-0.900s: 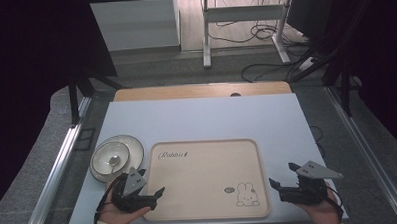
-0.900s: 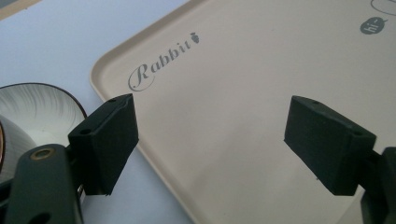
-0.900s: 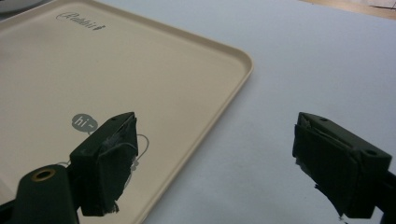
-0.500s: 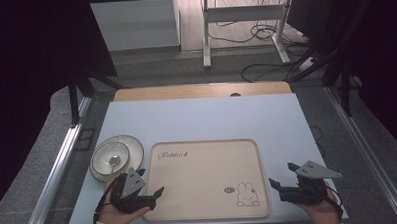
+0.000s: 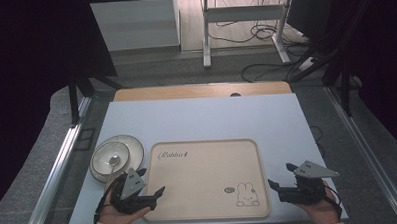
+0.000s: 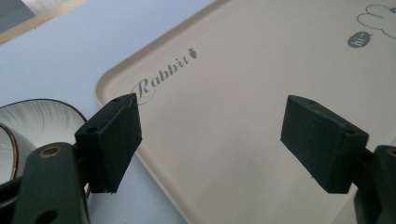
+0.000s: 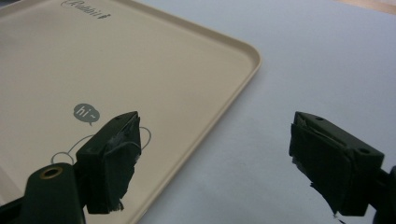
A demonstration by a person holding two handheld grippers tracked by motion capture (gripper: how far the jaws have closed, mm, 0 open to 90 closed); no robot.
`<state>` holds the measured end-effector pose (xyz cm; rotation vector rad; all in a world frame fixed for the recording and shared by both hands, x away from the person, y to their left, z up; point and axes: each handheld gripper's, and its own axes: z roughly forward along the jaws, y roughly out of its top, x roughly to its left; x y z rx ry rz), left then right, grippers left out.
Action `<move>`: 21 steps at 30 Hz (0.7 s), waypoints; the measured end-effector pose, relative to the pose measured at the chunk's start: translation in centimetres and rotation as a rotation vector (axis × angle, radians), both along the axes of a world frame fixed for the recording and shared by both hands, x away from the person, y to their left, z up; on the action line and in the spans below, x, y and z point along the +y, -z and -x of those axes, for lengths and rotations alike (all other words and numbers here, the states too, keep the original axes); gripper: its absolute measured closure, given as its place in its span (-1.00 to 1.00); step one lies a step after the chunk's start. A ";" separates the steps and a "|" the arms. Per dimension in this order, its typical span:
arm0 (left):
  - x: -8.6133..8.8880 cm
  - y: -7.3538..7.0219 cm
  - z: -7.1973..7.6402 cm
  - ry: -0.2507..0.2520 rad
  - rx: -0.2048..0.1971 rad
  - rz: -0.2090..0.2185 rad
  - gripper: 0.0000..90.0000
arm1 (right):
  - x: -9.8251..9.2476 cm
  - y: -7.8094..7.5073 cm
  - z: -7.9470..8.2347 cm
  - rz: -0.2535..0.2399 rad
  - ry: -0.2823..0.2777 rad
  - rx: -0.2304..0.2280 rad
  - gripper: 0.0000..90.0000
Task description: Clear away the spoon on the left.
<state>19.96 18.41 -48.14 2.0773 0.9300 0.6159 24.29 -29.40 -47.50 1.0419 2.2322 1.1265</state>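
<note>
Left gripper point(image 5: 157, 193) at the near left corner of the beige rabbit tray point(image 5: 208, 161), jaws spread wide, nothing between. Right gripper point(image 5: 275, 183) just beside the tray's right edge, jaws likewise apart and empty. Striped plate point(image 5: 132, 147) with spoon point(image 5: 113, 160) just beyond the left gripper, on the pale blue table point(image 5: 202, 119).

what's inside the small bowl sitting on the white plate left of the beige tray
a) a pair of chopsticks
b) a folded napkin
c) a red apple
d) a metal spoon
d: in the high view a metal spoon lies in the small bowl on the white plate, just left of the beige rabbit-print tray.
</note>
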 end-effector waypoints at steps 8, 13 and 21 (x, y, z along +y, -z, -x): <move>0.2 -0.5 0.3 0.003 -0.016 0.008 -0.52 | 0.2 0.2 -0.1 -0.003 -0.003 0.010 -0.62; 0.2 -1.0 0.3 -0.003 -0.019 0.032 -0.52 | 0.1 0.2 -0.2 -0.004 0.006 0.011 -0.62; 0.6 -1.7 0.5 -0.005 -0.041 0.023 -0.50 | -0.3 0.1 -0.2 0.000 0.022 0.002 -0.62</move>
